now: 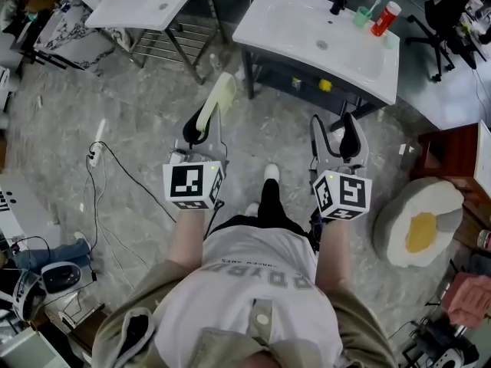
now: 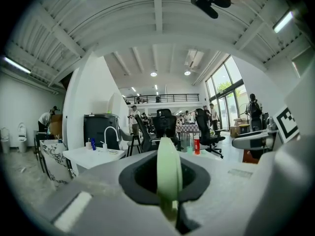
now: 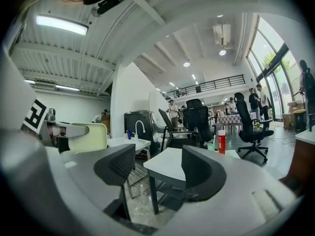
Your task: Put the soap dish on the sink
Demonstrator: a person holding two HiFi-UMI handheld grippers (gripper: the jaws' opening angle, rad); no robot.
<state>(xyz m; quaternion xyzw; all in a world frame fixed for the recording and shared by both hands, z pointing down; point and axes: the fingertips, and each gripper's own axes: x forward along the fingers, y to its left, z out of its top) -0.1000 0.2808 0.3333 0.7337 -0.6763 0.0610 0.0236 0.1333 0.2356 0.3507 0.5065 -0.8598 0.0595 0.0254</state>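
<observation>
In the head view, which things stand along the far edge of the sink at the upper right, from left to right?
Black faucet → green cup with a toothbrush → red bottle.

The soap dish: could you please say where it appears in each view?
Head view: soap dish upper centre, in the left gripper.
Left gripper view: soap dish edge-on at centre, between shut jaws.
Right gripper view: soap dish at left.
Shared landmark: red bottle on the sink.

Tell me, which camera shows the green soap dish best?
The head view: the soap dish shows lengthwise, sticking out of the shut left gripper. The left gripper view sees only its thin edge between the jaws; the right gripper view shows one broad side at its left.
</observation>
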